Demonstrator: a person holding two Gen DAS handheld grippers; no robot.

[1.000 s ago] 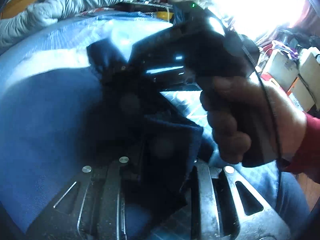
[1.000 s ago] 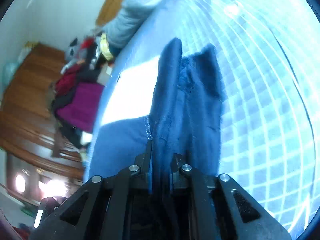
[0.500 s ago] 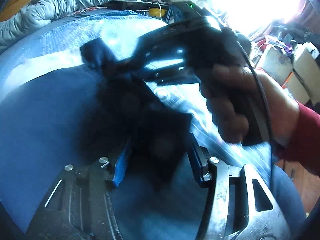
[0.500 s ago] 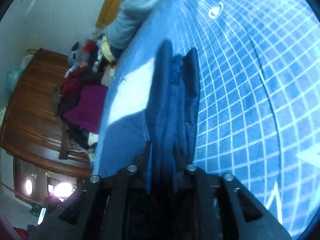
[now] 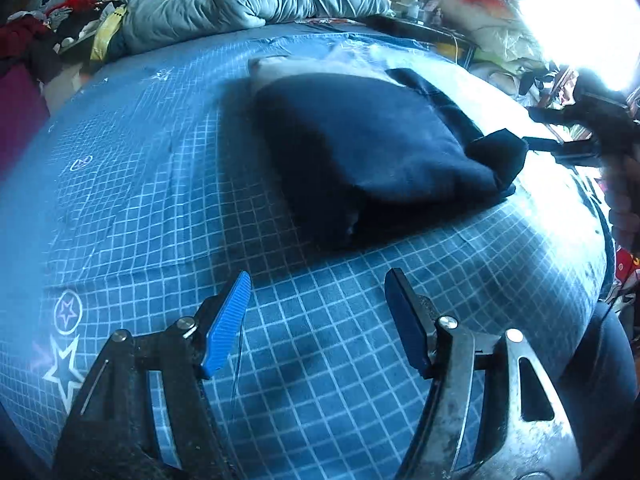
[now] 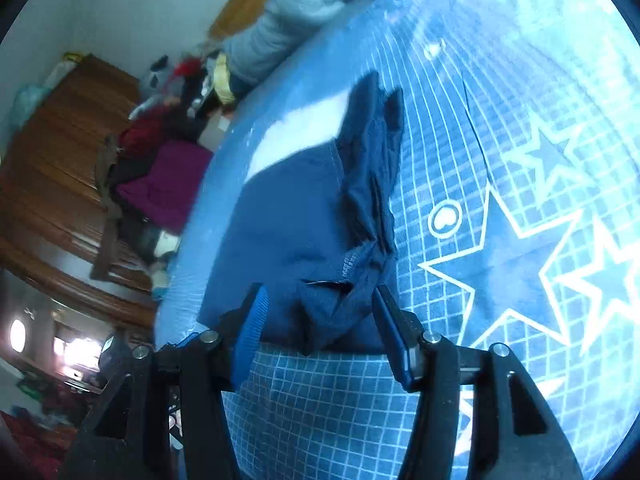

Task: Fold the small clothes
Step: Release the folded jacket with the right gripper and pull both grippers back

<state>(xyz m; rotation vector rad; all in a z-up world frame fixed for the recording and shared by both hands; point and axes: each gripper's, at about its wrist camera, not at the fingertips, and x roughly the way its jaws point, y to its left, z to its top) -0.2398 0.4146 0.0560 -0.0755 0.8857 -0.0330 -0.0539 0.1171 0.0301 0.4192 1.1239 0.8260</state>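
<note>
Grid-printed blue mat (image 5: 168,200) bears dark garment (image 5: 372,156); both grippers' fingers spread, empty; grey duvet (image 5: 248,8) behind.

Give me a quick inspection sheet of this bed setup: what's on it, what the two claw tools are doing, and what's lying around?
Surface: blue grid-print bedsheet with white star shapes, lying fairly smooth.
Job's things: dark navy garment folded on the sheet; one bunched corner sticks up at its right end.
Clutter: piled clothes beside the bed.
Grippers: left gripper open, empty, short of the garment; right gripper open, its fingers either side of the garment's bunched edge, not clamping it.
Cables: nothing seen clearly.
Surroundings: grey quilt rolled at the head, wooden wardrobe, bright window glare.
</note>
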